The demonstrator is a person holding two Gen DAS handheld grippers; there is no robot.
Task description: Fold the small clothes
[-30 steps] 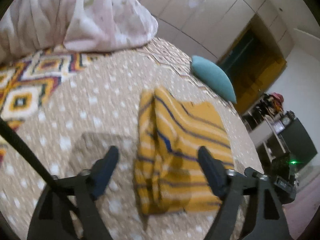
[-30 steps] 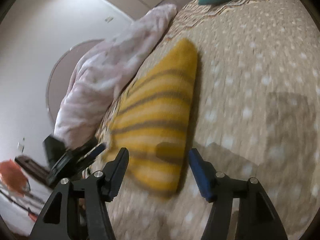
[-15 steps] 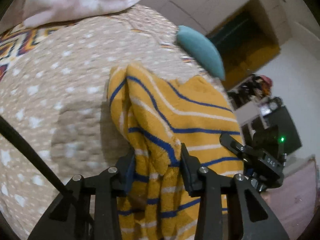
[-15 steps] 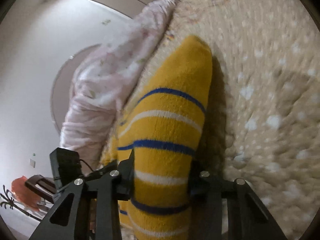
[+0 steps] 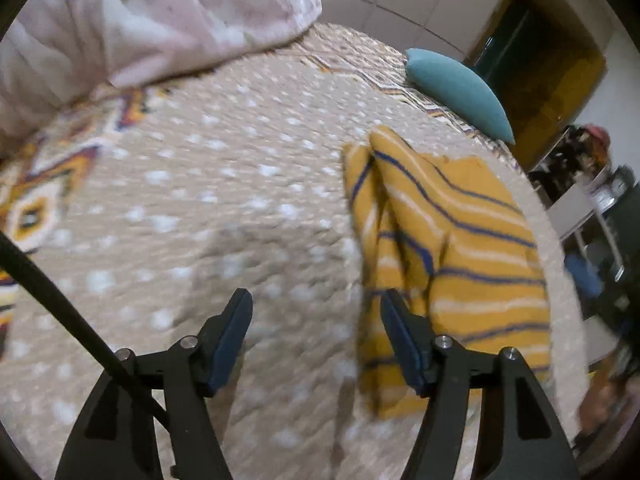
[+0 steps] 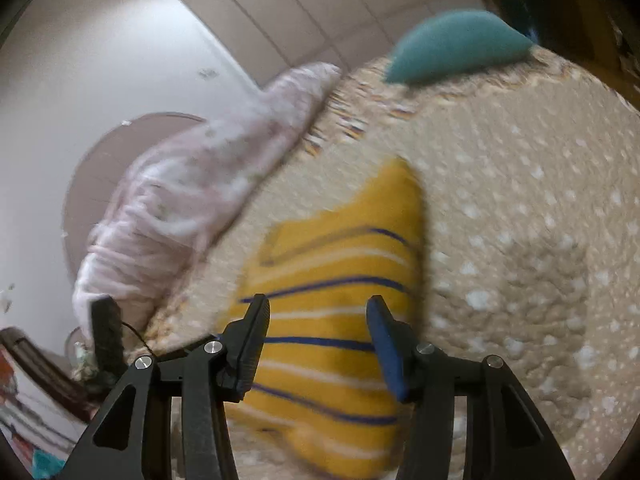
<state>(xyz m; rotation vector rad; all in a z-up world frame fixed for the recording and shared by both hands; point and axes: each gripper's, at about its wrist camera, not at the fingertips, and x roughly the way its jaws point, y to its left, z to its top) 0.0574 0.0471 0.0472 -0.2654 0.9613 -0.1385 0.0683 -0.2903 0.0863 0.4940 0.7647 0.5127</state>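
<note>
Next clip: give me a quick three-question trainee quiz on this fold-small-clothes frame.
1. True or false: the left gripper is clamped on the yellow striped garment.
2. What lies at the far edge of the bedspread: A) teal pillow B) red towel C) laptop?
3. Fill in: the right gripper hovers, jaws ____, over the garment.

Key: 1 false; 2 A; 3 open.

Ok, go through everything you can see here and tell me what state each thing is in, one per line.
left gripper: open, holding nothing.
right gripper: open, holding nothing.
yellow striped garment: folded, lying on the bedspread, free of both grippers.
bedspread: spread out.
pink blanket: bunched in a heap.
teal pillow: lying at the bed's far edge.
</note>
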